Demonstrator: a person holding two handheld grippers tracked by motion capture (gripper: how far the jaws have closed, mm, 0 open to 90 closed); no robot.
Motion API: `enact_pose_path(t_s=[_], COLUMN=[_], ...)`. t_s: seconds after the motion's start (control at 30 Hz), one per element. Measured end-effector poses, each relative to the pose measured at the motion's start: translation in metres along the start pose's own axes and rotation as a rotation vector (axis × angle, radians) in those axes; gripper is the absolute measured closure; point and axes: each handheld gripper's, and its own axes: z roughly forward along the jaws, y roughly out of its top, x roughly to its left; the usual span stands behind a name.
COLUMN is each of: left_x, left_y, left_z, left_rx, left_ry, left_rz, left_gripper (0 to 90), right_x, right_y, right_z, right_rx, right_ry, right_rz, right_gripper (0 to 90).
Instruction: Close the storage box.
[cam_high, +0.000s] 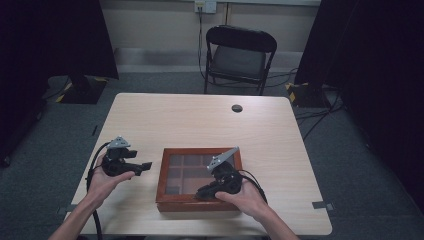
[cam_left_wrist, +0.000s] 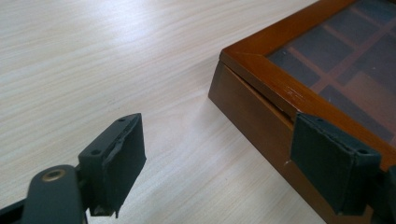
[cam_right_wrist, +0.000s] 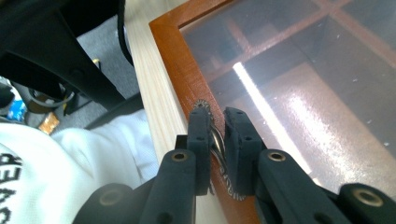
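- Wooden display box (cam_high: 199, 202), reddish-brown with a dark glass lid over a grid of compartments, sits on the near half of the pale wood-grain table (cam_high: 200, 120), slightly right of centre, with its lid down
- My right gripper (cam_right_wrist: 217, 122) is over the near edge of that lid, its black jaws pressed together on a small metal ring pull (cam_right_wrist: 216, 140) set on a toothed metal plate in the frame; in the high view this gripper (cam_high: 202, 192) lies low along the near rim
- My left gripper (cam_left_wrist: 219, 156) hangs just left of the box, jaws spread with nothing between them; its right pad stands in front of the box's left side, though I cannot tell whether it touches
- By my reckoning the work has barely begun: the pull is gripped, while lifting the lid remains, and the compartments look bare through the glass
- Writing: a few black capital letters show on the person's white garment (cam_right_wrist: 60, 163), cut off at the edge and too partial to read; I see no brand or label on the box
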Motion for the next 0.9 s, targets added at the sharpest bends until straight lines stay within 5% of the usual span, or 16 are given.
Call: enact_pose_path(t_s=[0.43,0.5,0.53,0.7,0.77,0.9], left_x=[0.000,0.000,0.001,0.008,0.011,0.016], left_y=[0.000,-0.001,-0.001,-0.003,-0.004,-0.007], left_z=[0.002,0.003,0.003,0.006,0.009,0.013], left_rx=[0.027,0.027,0.032,0.057,0.069,0.106], left_ry=[0.009,0.012,0.011,0.033,0.041,0.070], left_rz=[0.004,-0.003,-0.002,-0.024,-0.062,-0.084], left_gripper=[17.9,17.9,17.7,16.5,16.6,17.6], right_x=[-0.005,-0.003,-0.004,-0.018,-0.027,-0.045], right_y=[-0.008,-0.009,-0.009,-0.009,-0.014,-0.035], right_z=[0.012,0.012,0.009,-0.027,-0.045,-0.076], right_rx=[0.022,0.016,-0.004,-0.156,-0.200,-0.229], right_ry=[0.006,-0.001,-0.002,-0.140,-0.224,-0.343], right_rz=[0.002,-0.008,0.010,0.102,0.151,0.232], right_gripper=[81.8,72.3,60.1,35.3,26.6,22.5])
